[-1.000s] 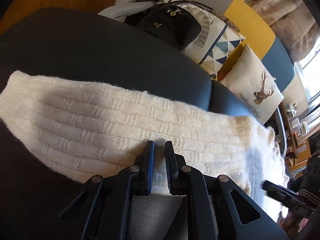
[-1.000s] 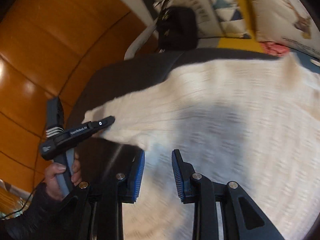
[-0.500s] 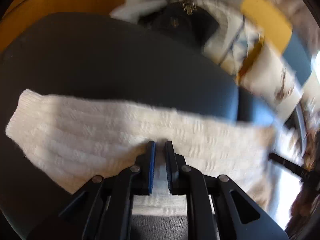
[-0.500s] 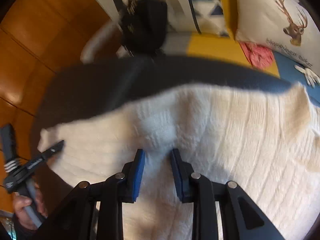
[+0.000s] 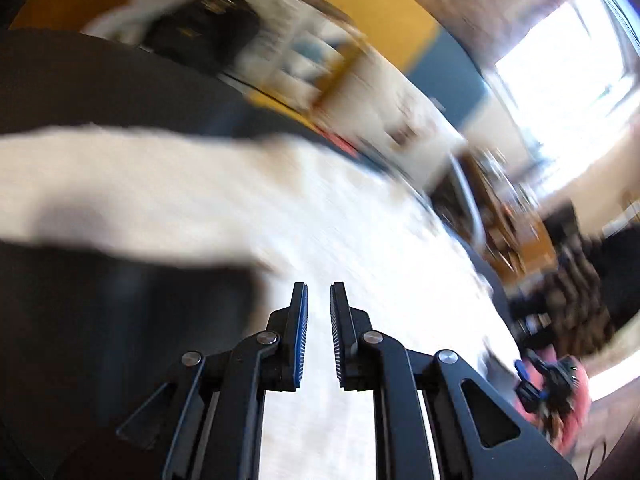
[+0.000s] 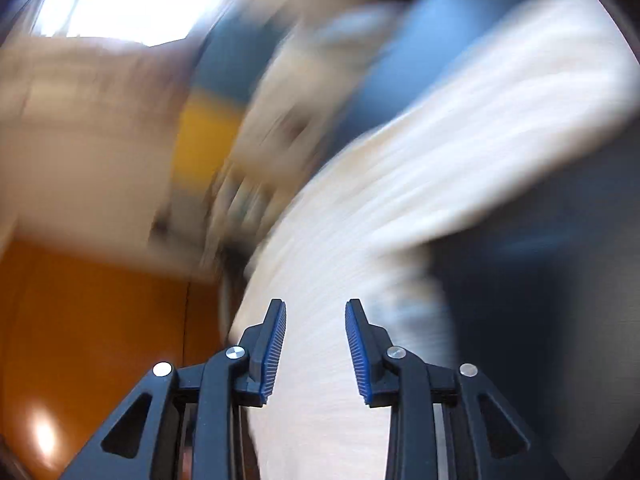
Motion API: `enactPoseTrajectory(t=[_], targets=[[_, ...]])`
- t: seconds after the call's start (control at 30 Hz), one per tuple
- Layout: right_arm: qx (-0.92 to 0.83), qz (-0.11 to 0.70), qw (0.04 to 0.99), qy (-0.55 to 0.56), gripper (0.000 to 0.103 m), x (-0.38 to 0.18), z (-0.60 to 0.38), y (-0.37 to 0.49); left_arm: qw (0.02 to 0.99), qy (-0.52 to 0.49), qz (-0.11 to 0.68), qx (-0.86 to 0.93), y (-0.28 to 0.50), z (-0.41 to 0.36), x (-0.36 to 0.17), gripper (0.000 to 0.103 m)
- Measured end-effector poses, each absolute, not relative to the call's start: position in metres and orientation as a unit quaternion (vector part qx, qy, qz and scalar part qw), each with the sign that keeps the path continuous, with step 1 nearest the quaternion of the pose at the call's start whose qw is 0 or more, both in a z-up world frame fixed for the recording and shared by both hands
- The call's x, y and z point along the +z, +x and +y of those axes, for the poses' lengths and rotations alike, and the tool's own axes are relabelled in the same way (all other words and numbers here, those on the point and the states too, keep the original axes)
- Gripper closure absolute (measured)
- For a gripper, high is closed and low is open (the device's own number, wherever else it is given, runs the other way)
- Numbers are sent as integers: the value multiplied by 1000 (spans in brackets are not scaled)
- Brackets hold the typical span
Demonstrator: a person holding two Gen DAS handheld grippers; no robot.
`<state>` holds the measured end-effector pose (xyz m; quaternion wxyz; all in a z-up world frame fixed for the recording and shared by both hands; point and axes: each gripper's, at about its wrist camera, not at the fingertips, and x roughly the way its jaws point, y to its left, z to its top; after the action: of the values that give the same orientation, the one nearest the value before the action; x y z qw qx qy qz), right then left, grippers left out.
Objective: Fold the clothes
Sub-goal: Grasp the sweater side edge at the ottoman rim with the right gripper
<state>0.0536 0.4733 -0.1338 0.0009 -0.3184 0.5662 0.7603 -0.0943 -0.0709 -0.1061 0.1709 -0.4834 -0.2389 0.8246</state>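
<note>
Both views are smeared with blur, so I can tell only the broad shapes. Largest is the dark surface point(image 5: 100, 92), round-edged, which carries the cream knitted sweater point(image 5: 360, 240); the sweater lies spread across it, with one sleeve point(image 5: 120, 184) reaching out to the left in my left view. In my right view the same sweater point(image 6: 360, 260) runs from under my claw up toward the right, its ribs streaked, with the dark surface point(image 6: 540, 280) showing beside it and an orange wooden floor point(image 6: 92, 340) to the left. Beyond the surface I make out a sofa in yellow and blue point(image 5: 400, 28) with pale cushions and a black bag point(image 5: 200, 36), all indistinct. My left claw point(image 5: 319, 292) hangs over the sweater with its blue-padded jaws a narrow gap apart, nothing between them. My right claw point(image 6: 316, 308) stands wider apart above the sweater, also empty.
</note>
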Motion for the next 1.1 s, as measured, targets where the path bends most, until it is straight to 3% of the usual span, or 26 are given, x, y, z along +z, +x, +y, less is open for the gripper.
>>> enactPoseTrajectory(t=[0.1, 0.23, 0.5, 0.93, 1.1], targets=[[734, 614, 134, -257, 69, -148, 565, 131, 210, -511, -222, 803, -78, -13, -114, 91], [711, 641, 189, -218, 69, -161, 624, 166, 225, -537, -181, 793, -59, 37, -126, 91], [707, 641, 225, -198, 69, -173, 670, 166, 226, -573, -111, 780, -16, 78, -146, 91], [691, 658, 245, -171, 72, -192, 684, 145, 236, -583, -121, 768, -23, 70, -152, 91], [703, 630, 261, -204, 72, -183, 683, 136, 241, -586, -142, 760, -25, 65, -155, 91]])
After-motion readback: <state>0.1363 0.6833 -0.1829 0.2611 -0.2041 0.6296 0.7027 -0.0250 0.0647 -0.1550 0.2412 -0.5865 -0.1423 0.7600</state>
